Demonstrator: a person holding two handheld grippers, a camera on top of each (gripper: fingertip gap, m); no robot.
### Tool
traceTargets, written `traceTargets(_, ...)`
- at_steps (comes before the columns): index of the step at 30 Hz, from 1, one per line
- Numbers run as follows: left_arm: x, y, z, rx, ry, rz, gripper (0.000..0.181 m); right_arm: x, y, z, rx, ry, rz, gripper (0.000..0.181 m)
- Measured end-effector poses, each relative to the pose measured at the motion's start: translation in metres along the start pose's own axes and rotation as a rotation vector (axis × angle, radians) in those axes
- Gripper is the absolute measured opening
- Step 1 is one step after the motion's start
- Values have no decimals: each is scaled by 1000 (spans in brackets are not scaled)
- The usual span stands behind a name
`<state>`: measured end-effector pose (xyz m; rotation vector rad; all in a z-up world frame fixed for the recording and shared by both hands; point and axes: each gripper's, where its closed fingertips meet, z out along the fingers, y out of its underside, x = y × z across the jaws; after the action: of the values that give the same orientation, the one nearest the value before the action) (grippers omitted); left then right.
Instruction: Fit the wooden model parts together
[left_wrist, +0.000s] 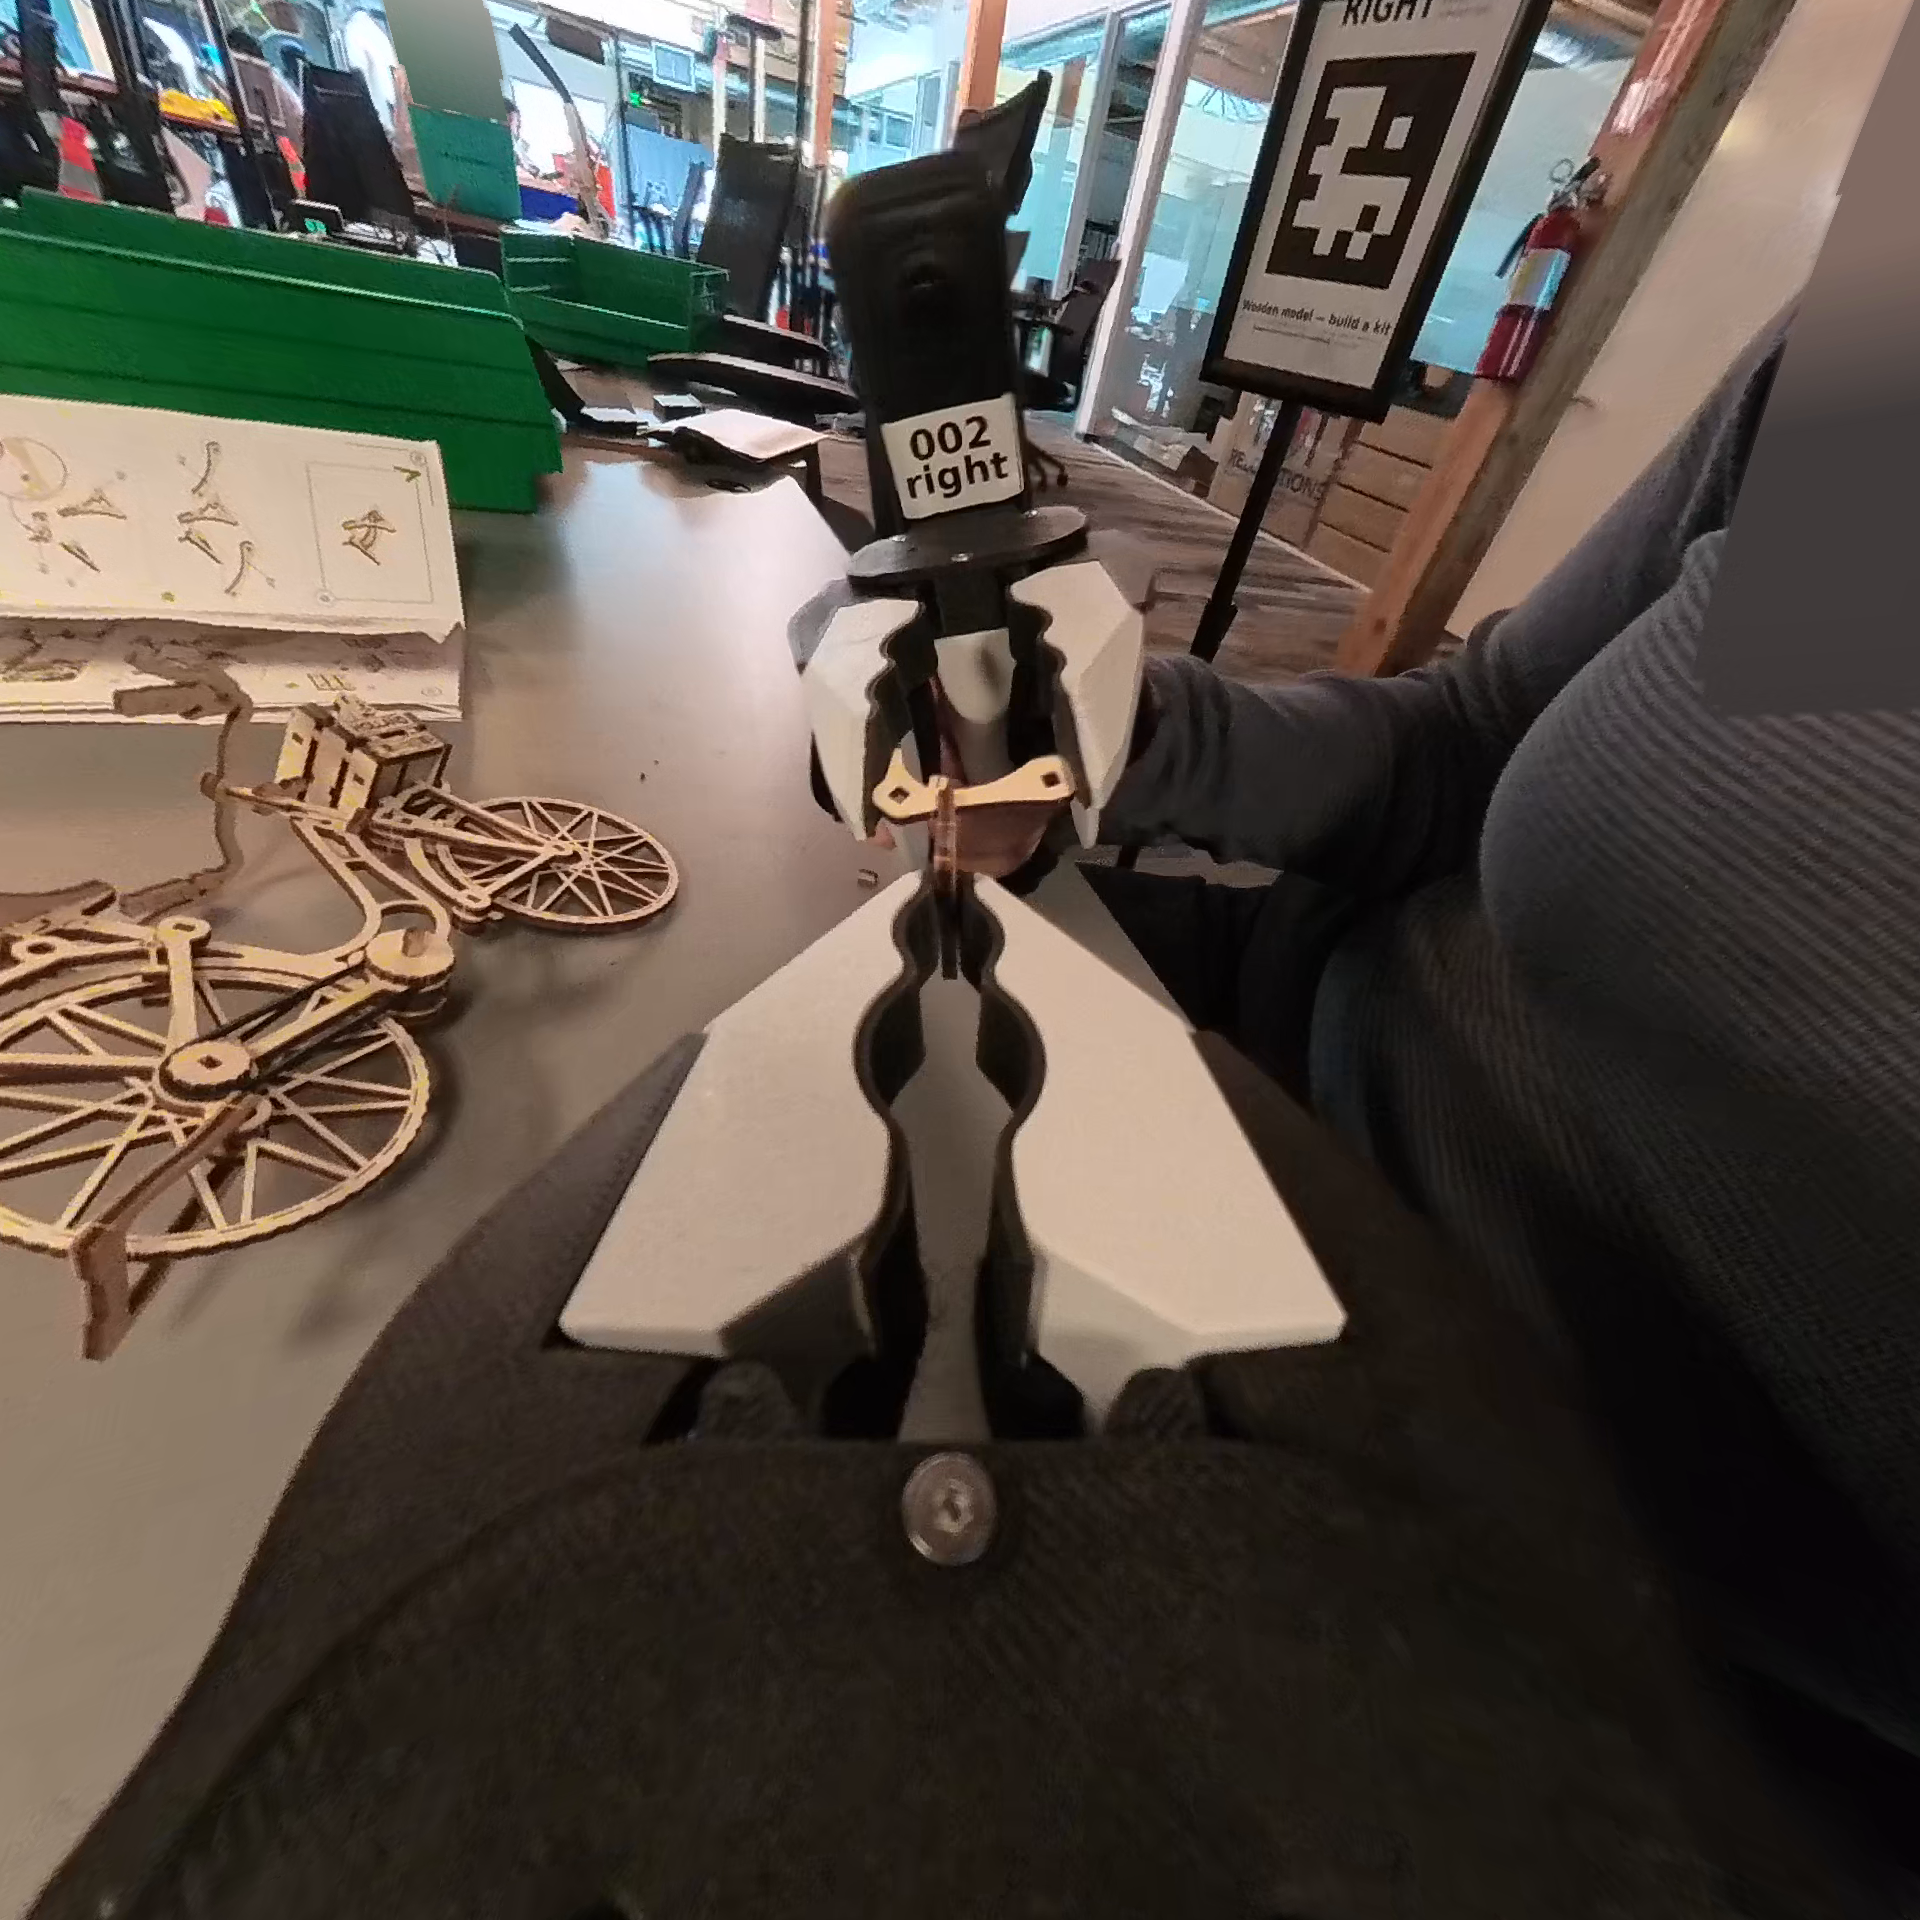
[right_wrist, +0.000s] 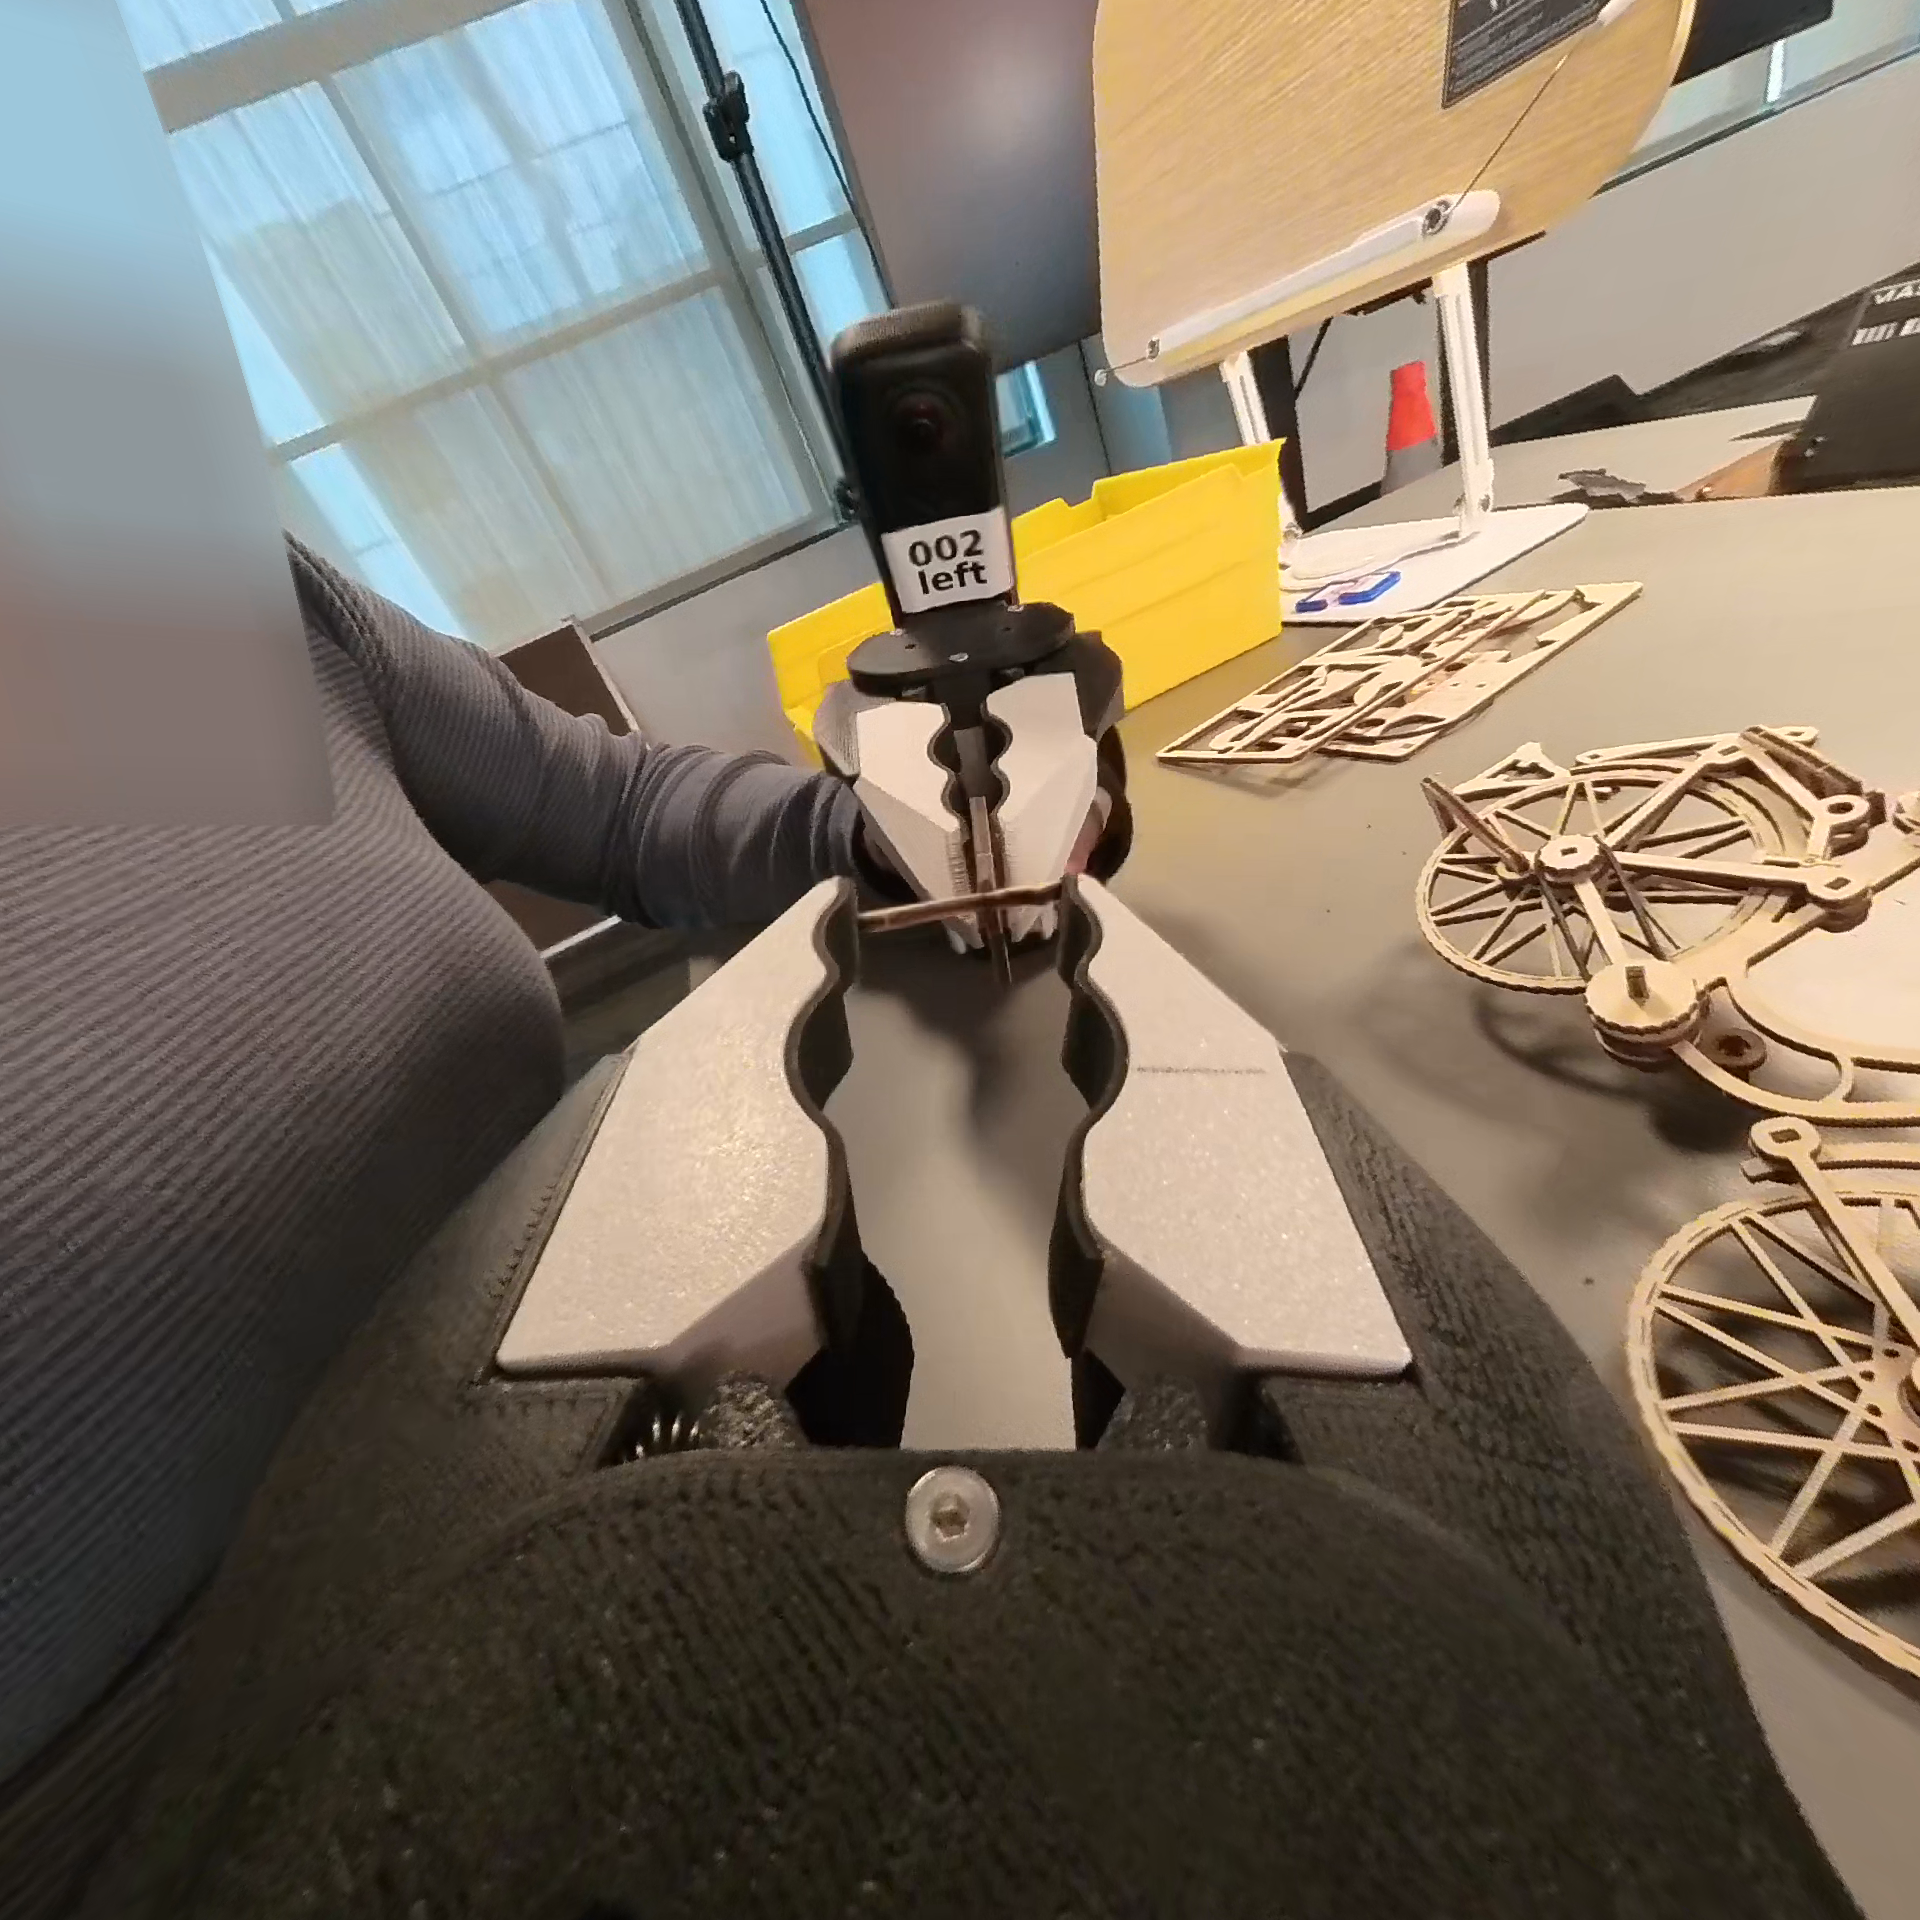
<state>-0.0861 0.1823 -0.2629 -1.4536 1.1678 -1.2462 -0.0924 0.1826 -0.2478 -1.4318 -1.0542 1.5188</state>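
Note:
My left gripper (left_wrist: 948, 899) is shut on a thin wooden piece (left_wrist: 945, 935) held on edge. My right gripper (right_wrist: 964, 904) faces it, shut on a flat wooden bar (right_wrist: 935, 909) that spans crosswise between its fingertips. The bar (left_wrist: 1013, 788) also shows in the left wrist view, held by the right gripper (left_wrist: 971, 831). The thin piece (right_wrist: 985, 873), in the left gripper (right_wrist: 982, 930), meets the bar near its middle. Both are held above the table's near edge. A partly built wooden bicycle (left_wrist: 343, 883) lies flat on the table.
Instruction sheets (left_wrist: 208, 520) and green bins (left_wrist: 260, 312) lie beyond the bicycle (right_wrist: 1662, 914). A yellow bin (right_wrist: 1143, 582), wooden part sheets (right_wrist: 1403, 675), a large spoked wheel (right_wrist: 1787, 1382) and a board on a white stand (right_wrist: 1351, 156) are on the table. A sign stand (left_wrist: 1361, 187) is behind. Left and right tips are no more than a few centimetres apart. From either gripper's tips it is about 15 cm to the partly built wooden bicycle (left_wrist: 343, 883).

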Motion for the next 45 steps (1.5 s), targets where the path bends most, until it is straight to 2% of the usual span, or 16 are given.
traceTargets(8,7,6,2,-46,86,-54,0,-6,9,-2,-61,-120,149,36)
traceTargets(19,4,6,2,-48,77,-88,0,-2,9,0,-55,-96,190,36)
traceTargets(32,-9,8,0,-49,18,-168,0,14,10,3,-76,138,-18,37)
traceTargets(37,-1,10,2,-72,56,-134,0,6,11,1,-70,-42,220,36)
traceTargets(39,-1,10,2,-76,59,-134,0,5,11,2,-73,-69,252,36)
traceTargets(45,-6,11,2,-79,28,-148,0,12,9,13,-71,175,-73,37)
